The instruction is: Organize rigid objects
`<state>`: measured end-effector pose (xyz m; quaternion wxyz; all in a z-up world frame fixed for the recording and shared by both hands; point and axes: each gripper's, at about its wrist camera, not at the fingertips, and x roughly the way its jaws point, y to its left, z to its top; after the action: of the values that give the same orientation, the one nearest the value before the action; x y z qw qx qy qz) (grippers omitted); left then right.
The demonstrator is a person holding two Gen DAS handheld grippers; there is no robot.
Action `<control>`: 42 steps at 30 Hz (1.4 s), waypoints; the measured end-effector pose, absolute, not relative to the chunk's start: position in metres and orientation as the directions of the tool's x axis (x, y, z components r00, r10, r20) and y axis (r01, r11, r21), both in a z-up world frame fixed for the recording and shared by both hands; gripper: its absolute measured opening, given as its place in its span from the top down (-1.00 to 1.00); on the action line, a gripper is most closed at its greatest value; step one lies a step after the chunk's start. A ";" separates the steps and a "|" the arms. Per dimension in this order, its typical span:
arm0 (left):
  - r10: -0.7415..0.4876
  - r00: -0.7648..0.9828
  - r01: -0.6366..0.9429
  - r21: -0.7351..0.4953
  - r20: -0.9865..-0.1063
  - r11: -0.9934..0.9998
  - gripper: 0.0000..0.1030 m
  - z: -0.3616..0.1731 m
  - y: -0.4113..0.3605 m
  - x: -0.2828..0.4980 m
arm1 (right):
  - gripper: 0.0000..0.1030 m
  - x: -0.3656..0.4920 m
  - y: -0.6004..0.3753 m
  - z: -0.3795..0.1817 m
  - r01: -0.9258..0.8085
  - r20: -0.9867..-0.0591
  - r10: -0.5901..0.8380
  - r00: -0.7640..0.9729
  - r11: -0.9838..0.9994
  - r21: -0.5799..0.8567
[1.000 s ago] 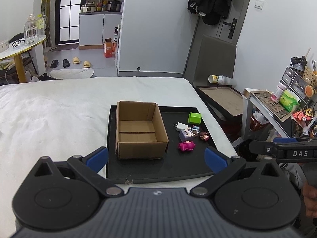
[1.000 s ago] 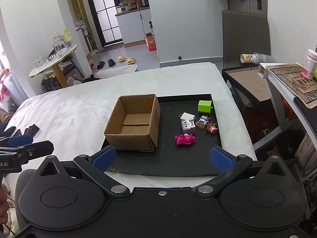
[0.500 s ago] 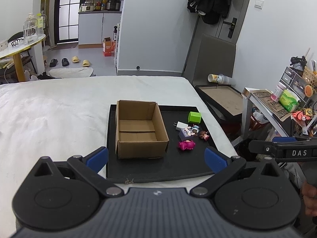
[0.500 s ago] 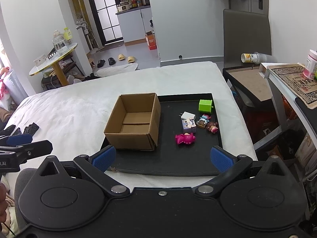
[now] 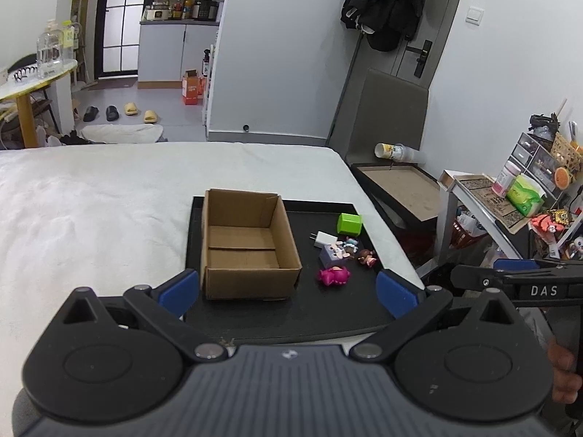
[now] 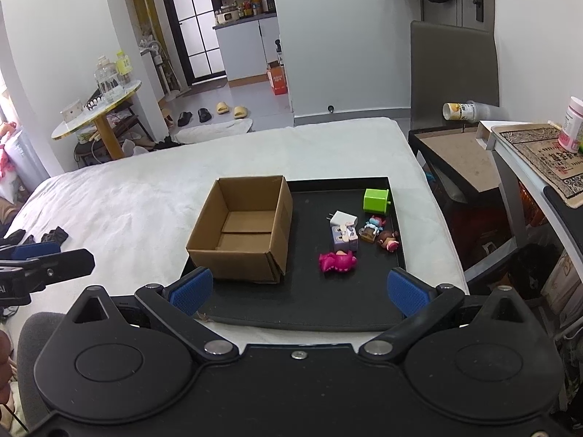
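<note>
An open, empty cardboard box (image 5: 244, 242) (image 6: 242, 227) stands on the left half of a black tray (image 5: 328, 313) (image 6: 309, 306) that lies on a white bed. To the box's right lie a green cube (image 5: 349, 224) (image 6: 376, 201), a white plug (image 5: 323, 239) (image 6: 341, 218), a lilac block (image 5: 331, 255) (image 6: 344, 237), two small dolls (image 5: 366, 256) (image 6: 388, 239) and a pink toy (image 5: 333, 276) (image 6: 337, 261). My left gripper (image 5: 288, 293) hovers open in front of the tray. My right gripper (image 6: 297, 289) is open too, short of the tray's near edge. Neither holds anything.
The white bed (image 5: 91, 204) stretches left and behind the tray. A low dark side table (image 5: 400, 189) with a tipped cup (image 5: 391, 151) stands right of the bed, then a cluttered shelf (image 5: 510, 200). A round table (image 6: 98, 113) is at far left.
Both grippers stay open and have hardly moved; the views drifted very slightly. Nothing on the tray has shifted.
</note>
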<state>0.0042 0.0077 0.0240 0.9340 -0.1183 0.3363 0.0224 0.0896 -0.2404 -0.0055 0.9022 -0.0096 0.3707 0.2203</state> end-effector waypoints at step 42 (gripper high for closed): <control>0.008 0.635 -0.351 -0.279 -0.772 0.894 -0.94 -0.062 0.078 0.125 | -0.89 0.214 -0.248 -0.086 -0.269 -0.764 0.415 0.494 0.908 0.320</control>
<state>0.1249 0.0777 -0.0618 0.8804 -0.2065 0.4146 0.1020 0.2145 -0.2481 -0.0857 0.8607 0.0791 0.4619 0.1988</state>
